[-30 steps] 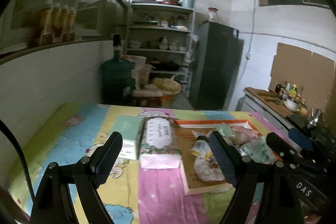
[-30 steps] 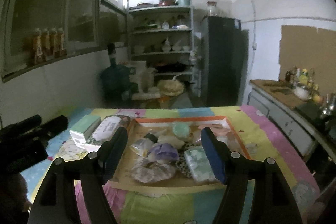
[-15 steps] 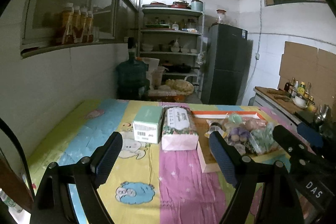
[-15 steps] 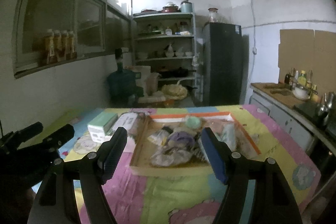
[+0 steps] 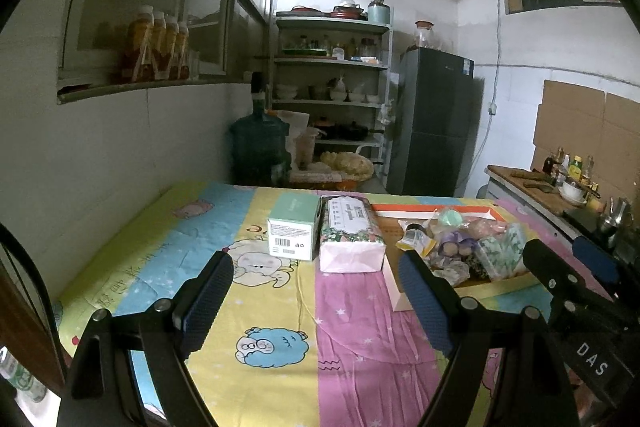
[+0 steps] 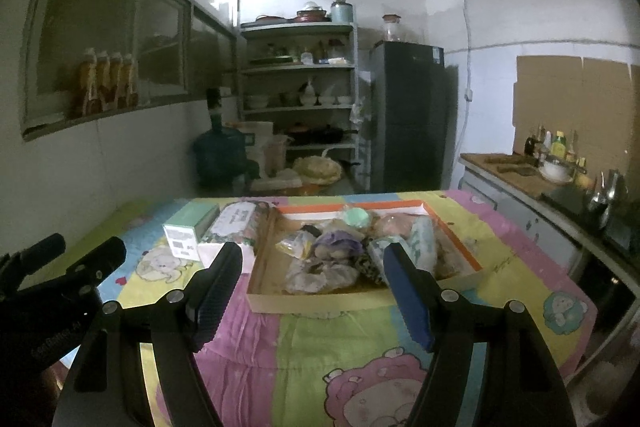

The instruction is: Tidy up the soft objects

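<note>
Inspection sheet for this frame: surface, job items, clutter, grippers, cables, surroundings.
Surface: table under a cartoon-print cloth.
Job's things: cardboard tray piled with bagged soft items; tissue pack and green box side by side, left of the tray.
Clutter: nothing seen.
Grippers: left gripper and right gripper open, empty, above the cloth.
Cables: wall cable beside the fridge.
Surroundings: shelf rack, water jug, counter with bottles.
</note>
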A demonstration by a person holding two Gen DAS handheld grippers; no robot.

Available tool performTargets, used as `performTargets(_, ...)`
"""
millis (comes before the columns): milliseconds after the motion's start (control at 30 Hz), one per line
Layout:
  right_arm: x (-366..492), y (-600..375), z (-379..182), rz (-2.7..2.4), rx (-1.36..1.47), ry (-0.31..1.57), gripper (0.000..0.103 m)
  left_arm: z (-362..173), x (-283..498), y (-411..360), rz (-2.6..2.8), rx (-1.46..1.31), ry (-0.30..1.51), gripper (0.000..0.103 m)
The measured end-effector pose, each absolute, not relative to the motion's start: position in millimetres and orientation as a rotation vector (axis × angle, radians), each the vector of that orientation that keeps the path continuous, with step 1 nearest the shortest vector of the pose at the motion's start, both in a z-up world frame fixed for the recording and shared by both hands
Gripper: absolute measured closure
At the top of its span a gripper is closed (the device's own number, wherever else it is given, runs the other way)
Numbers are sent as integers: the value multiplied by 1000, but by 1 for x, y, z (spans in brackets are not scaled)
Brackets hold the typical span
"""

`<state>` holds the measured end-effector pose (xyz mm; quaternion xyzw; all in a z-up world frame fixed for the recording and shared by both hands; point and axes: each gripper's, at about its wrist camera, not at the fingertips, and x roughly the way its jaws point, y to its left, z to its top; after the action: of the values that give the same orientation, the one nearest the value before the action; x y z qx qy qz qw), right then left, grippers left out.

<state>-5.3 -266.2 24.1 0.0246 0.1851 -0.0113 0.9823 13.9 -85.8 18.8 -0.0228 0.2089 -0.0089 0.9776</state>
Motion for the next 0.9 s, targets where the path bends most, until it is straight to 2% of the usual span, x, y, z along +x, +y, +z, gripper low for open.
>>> performTargets(900, -5, -264, 24, -15, 54, 373, 28, 19, 11, -90, -25, -35, 419, 19)
